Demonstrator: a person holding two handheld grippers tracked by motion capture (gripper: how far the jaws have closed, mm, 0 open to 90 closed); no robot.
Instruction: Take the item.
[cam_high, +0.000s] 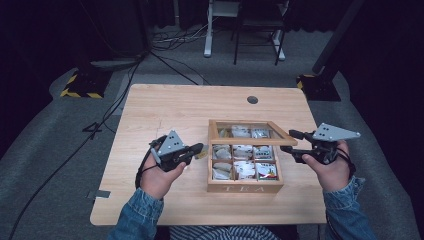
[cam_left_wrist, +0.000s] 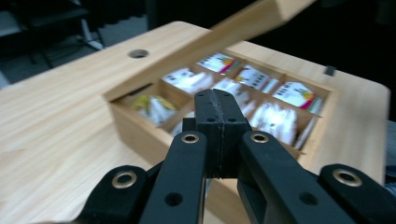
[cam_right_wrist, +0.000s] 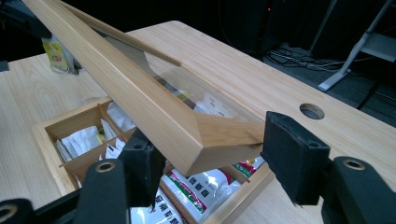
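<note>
So there I was, my right gripper (cam_right_wrist: 205, 172) clamped on the front corner of the glass-paned lid (cam_right_wrist: 140, 98), propping it up at a slant over the tea box (cam_high: 245, 187), which sat on the right half of the table (cam_high: 165, 105). My left gripper (cam_high: 199, 148), just left of the box, had its jaws pressed tight together, pinching a tea bag (cam_right_wrist: 56, 55) clear of the compartments. Packets (cam_left_wrist: 280, 119) lay in the open compartments.
</note>
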